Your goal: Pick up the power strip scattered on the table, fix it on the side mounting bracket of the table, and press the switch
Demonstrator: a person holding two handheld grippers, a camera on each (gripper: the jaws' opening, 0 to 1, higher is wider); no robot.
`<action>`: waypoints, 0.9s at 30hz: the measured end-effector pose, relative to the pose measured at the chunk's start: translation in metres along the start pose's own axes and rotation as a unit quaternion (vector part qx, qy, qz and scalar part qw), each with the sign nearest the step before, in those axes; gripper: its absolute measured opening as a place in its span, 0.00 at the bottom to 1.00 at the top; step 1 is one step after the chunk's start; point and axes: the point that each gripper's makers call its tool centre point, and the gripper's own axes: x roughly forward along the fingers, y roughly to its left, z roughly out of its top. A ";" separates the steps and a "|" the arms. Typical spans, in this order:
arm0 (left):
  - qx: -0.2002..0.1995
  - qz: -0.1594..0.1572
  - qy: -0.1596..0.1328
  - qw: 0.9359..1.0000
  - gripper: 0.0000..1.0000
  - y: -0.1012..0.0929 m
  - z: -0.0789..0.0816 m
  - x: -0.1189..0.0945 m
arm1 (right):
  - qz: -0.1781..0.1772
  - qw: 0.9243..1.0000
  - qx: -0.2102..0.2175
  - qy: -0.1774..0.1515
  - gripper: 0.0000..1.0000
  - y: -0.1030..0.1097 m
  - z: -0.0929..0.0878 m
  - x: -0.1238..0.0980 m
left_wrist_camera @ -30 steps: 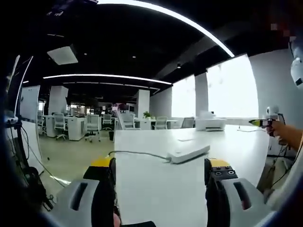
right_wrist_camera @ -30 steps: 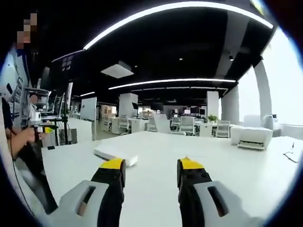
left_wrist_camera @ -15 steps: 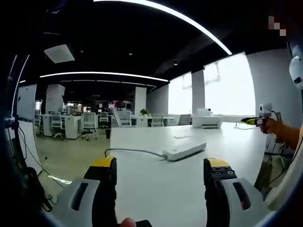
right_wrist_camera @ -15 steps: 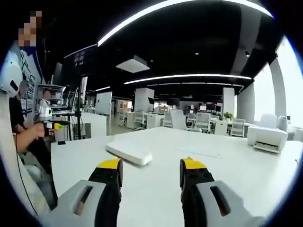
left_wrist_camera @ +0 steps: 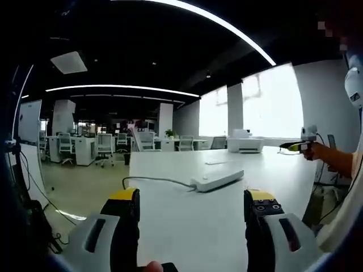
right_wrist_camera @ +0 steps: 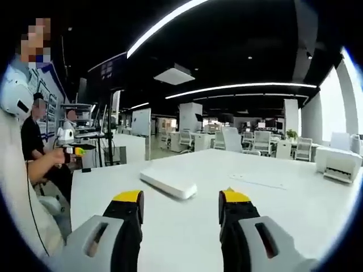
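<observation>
Ahead of both wide-parted, empty tongs, left (left_wrist_camera: 191, 203) and right (right_wrist_camera: 180, 204), the long white plastic power strip (left_wrist_camera: 218, 180) lies on the white surface (left_wrist_camera: 187, 221), likely light, rigid and smooth, best pinched across its narrow middle, clear of its trailing cord (left_wrist_camera: 156, 180).

One long white plastic power strip (left_wrist_camera: 218, 180) with one grey cable (left_wrist_camera: 156, 180) lies on the one white worktop (left_wrist_camera: 193, 221), one white printer (left_wrist_camera: 245, 144) beyond the strip.
</observation>
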 end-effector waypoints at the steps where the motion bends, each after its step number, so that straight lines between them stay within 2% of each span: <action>1: 0.000 0.000 0.000 1.000 0.79 0.000 0.000 0.000 | 0.003 1.000 -0.002 0.001 0.50 0.000 0.000 0.001; 16: -0.003 -0.002 0.001 1.000 0.79 0.002 0.001 0.001 | 0.056 0.998 -0.007 -0.011 0.54 -0.014 0.009 0.025; 27: 0.001 0.002 0.011 1.000 0.79 0.002 0.001 0.006 | 0.072 0.997 -0.016 0.016 0.55 -0.034 -0.003 0.049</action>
